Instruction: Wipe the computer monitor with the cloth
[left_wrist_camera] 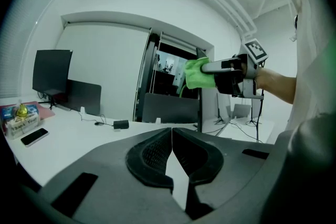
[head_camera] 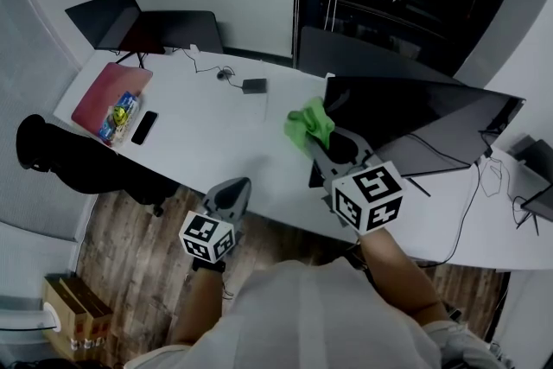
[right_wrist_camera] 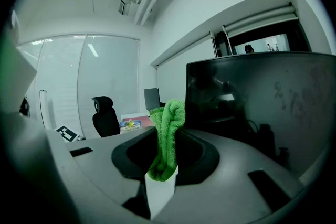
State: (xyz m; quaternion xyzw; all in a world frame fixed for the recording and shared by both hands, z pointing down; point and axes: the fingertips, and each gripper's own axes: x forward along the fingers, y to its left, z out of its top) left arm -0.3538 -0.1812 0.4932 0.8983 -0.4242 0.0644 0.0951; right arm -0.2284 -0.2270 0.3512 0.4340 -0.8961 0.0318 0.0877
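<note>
The person's right gripper reaches forward on an outstretched forearm, its jaws clamped on a fold of green cloth. The left gripper sits nearer the body and to the left, its jaws pressed together with nothing between them.

**Person with 2 grey tongs and a pale top**

The left tongs and right tongs have matte dark grey moulded shells with rectangular slots. Each has 2 scooped black jaw pads, ribbed on the left pair's inner faces. Each carries a white cube with black square markers: left cube, right cube. The person wears a pale off-white top, forearms uncovered.
</note>
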